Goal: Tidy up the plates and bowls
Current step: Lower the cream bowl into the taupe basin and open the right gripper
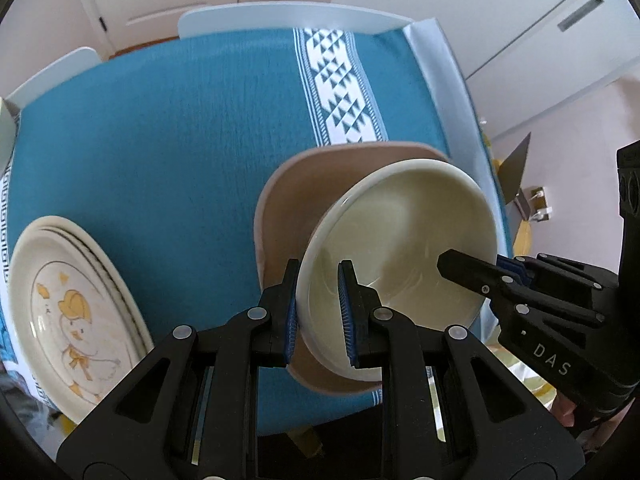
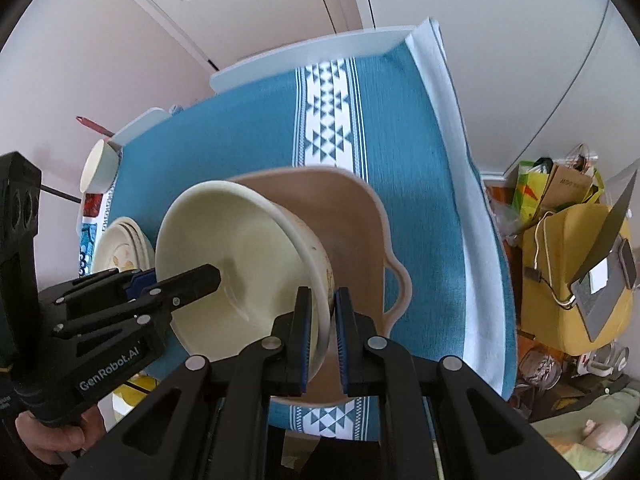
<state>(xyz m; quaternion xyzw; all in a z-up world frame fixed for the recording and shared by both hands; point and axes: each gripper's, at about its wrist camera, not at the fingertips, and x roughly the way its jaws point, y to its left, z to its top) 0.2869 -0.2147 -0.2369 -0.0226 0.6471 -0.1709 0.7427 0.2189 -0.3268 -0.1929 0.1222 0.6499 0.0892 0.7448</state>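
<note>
A white table [image 1: 280, 12] is covered by a teal tablecloth [image 1: 180, 120] with a white patterned band, on which rest a stack of cream plates [image 1: 72, 312], the top one printed with a duck, and a white cup [image 2: 98, 168] at the far corner.

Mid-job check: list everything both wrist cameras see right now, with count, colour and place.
Bowl: one, cream, held tilted above the pink dish, gripped at opposite rims by both claws.
Pink dish: one, pale pink with a side handle, under the bowl near the table's front edge.
Plates: a stack, count unclear, cream, top one with a yellow duck picture, at the table's left edge.
Tablecloth: one, teal with a white patterned band, covering the table.
Cup: one, white, far left corner.
Clutter: bags and yellow items, on the floor to the right.
Left claw: black with blue pads, shut on the bowl's rim.
Right claw: black with blue pads, shut on the opposite rim.
</note>
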